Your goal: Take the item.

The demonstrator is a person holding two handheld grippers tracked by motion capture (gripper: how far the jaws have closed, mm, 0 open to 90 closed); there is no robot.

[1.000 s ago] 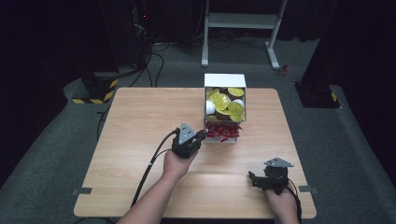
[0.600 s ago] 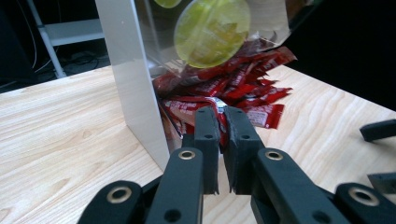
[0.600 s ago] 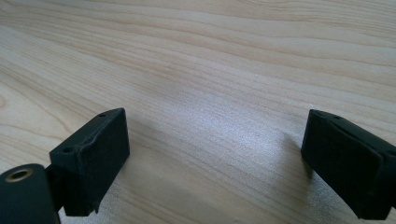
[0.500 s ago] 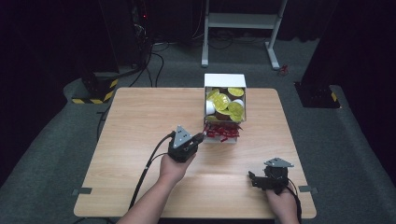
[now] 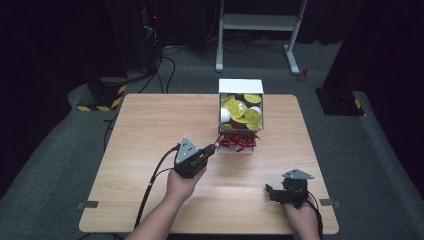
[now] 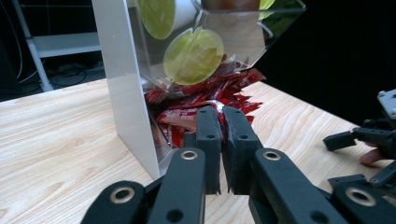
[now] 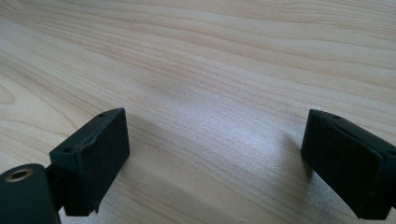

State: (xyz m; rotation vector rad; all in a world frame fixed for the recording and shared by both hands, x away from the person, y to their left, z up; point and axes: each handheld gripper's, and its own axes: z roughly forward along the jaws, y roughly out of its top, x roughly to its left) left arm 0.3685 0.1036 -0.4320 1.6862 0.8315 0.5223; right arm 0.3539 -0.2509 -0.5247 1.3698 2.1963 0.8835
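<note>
A white and clear dispenser box (image 5: pixel 240 86) stands at the far middle of the table. Its top holds yellow-lidded pods (image 5: pixel 237 109), and red sachets (image 5: pixel 239 142) spill from its bottom slot. My left gripper (image 5: pixel 212 148) points at that slot from the left. In the left gripper view its jaws (image 6: pixel 220 112) are shut, with the silvery edge of one red sachet (image 6: pixel 187 114) pinched at their tips, in front of the box's white wall (image 6: pixel 123 84). My right gripper (image 5: pixel 272 192) rests near the front right, open over bare wood (image 7: pixel 215 154).
The wooden table (image 5: pixel 150 125) has free room on its left half and across the front. Dark floor, cables and a white frame (image 5: pixel 260 22) lie beyond the far edge. The right gripper (image 6: pixel 334 161) appears at the right of the left gripper view.
My left gripper has drawn back a little from the box, toward the left and the person. The right gripper has stayed where it was.
</note>
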